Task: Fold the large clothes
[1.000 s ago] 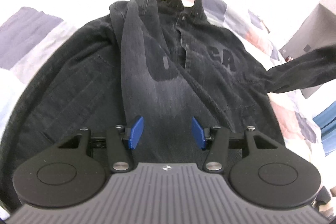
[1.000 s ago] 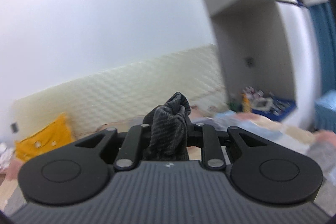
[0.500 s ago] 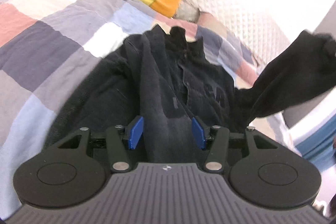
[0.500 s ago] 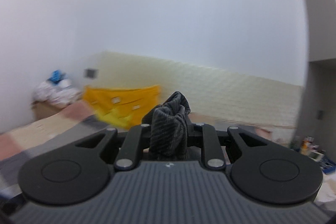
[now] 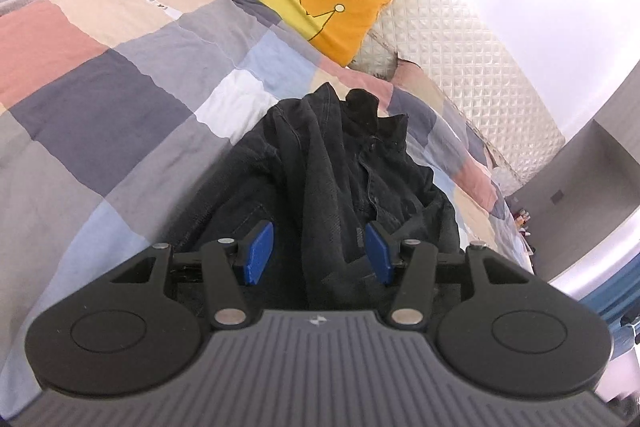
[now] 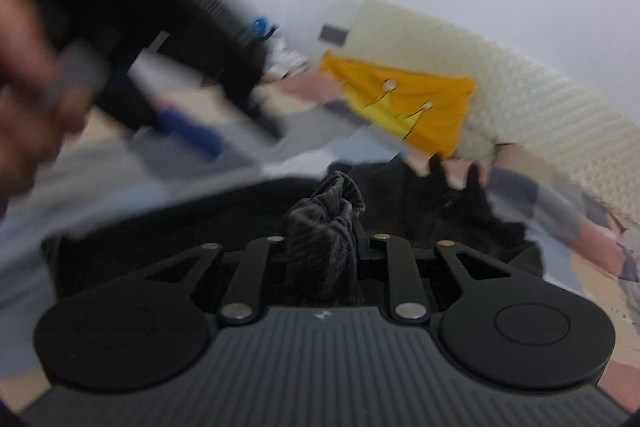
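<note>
Bed (image 5: 120,75) with patchwork cover carrying the black jacket (image 5: 340,155), its long axis running from the near edge to the far collar by the yellow cushion (image 5: 320,7). Left gripper (image 5: 319,253), jaws spread, sits at the near hem with cloth between but unpinched. Right gripper (image 6: 324,247) pinches 1 bunched sleeve end (image 6: 320,223), the jacket body lying just beyond it, so it likely lays the sleeve across.
</note>
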The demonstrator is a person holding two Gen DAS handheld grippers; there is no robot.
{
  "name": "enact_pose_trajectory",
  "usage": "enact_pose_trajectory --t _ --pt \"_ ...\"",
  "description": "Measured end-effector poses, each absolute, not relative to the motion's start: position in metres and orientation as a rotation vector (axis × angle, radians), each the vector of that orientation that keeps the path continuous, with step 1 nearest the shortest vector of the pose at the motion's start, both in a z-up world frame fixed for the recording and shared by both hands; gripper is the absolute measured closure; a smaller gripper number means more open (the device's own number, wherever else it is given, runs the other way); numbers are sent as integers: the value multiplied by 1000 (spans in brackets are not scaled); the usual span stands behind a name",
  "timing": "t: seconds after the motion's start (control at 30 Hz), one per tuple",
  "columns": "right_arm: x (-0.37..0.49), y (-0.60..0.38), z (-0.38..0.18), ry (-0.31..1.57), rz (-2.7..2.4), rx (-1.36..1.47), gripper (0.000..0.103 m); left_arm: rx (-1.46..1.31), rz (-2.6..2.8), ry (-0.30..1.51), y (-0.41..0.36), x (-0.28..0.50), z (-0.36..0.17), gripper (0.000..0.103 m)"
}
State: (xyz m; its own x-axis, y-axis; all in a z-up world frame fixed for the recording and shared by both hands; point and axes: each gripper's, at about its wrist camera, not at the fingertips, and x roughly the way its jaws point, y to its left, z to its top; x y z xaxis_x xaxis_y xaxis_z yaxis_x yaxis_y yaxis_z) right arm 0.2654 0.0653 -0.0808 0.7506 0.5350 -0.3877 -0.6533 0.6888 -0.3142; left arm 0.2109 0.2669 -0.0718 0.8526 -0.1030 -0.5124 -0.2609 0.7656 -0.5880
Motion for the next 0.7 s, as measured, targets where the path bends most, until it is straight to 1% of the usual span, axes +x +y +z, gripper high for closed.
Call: enact_pose_trajectory --t 0.13,0.2,0.3,0.33,0.37,0.5,0.53,0.57,0.7 --pt "271 66 -98 351 707 -426 77 -677 71 567 259 218 -75 46" --pt "268 61 -102 389 727 -392 74 -668 52 576 253 222 -77 46" --pt "271 60 -98 449 798 -321 54 -648 25 596 244 228 -81 46" --pt "268 60 -99 474 829 -296 40 -638 22 604 242 231 -83 46" --pt "264 58 -100 507 854 -272 31 -630 21 614 239 233 -85 46" --pt "254 37 -88 588 891 -212 31 -652 23 650 240 242 -98 46" --pt "253 30 -82 594 878 -207 31 -663 27 663 240 245 -102 45" --pt "253 23 -76 594 867 -191 31 -669 32 673 241 246 -106 41" --pt "268 -14 -53 589 764 -59 31 -663 58 713 239 253 -119 40"
